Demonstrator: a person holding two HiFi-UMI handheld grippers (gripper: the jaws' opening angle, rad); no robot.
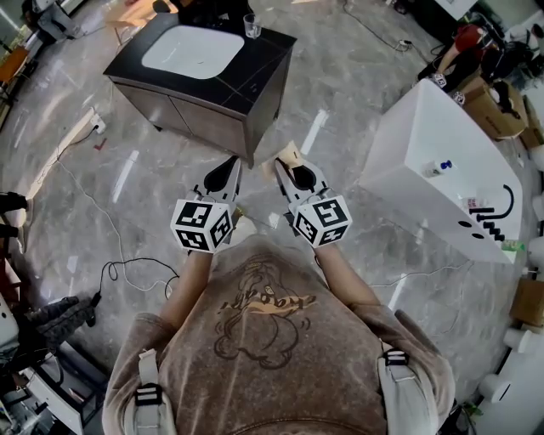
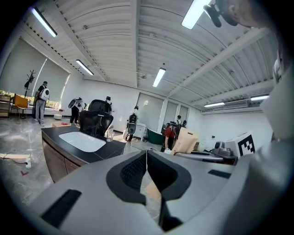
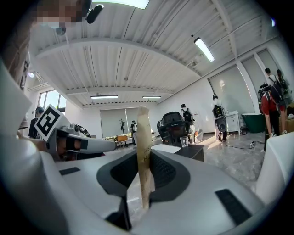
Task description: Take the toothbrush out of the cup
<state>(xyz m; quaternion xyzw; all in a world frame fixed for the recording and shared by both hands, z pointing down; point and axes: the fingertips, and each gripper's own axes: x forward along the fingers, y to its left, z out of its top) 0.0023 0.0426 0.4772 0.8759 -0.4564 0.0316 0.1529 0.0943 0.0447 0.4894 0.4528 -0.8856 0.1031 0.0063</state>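
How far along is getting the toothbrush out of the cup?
Nothing looks done. Both grippers are well short of the cup on the sink counter; any toothbrush is too small to see. The right gripper is clamped on a tan strip; the left gripper is shut, empty. Approach and pull remain.

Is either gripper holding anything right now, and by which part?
The right gripper clamps a flat tan strip by its lower half. The left gripper is shut and empty.
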